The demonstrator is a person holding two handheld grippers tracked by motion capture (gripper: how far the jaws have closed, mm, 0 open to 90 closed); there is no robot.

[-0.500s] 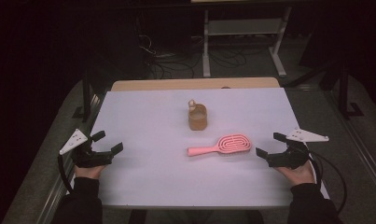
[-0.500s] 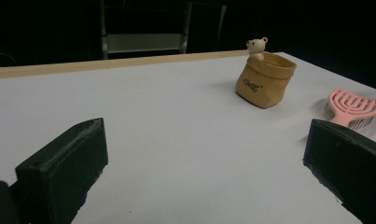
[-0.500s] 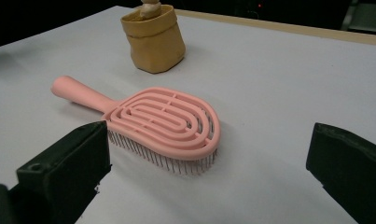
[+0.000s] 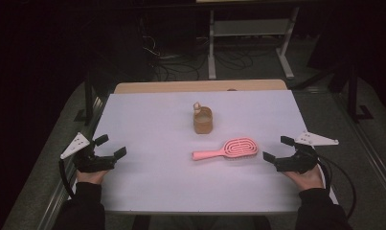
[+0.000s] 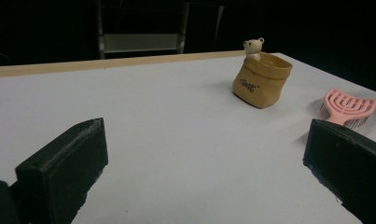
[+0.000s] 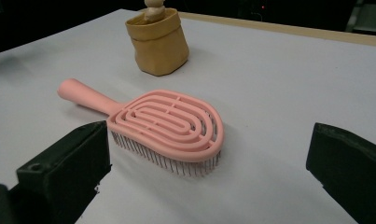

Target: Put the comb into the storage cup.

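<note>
At the near left, the black two-jaw left tongs [image 4: 110, 146] carry a pale grey three-cornered plate [image 4: 75, 145] on top, and a black cable [image 4: 62, 175] loops from their rear. The near right black two-jaw right tongs [image 4: 278, 148] bear a like grey three-cornered plate [image 4: 316, 139], with a black cable [image 4: 330, 173] curling behind. Each plate shows small dark holes near its corners. The jaws are blocky black slabs with matte, slightly scuffed faces; one jaw in the right gripper view has a small round hole. Both forearms wear dark sleeves [image 4: 87, 203] reaching the wrists.
</note>
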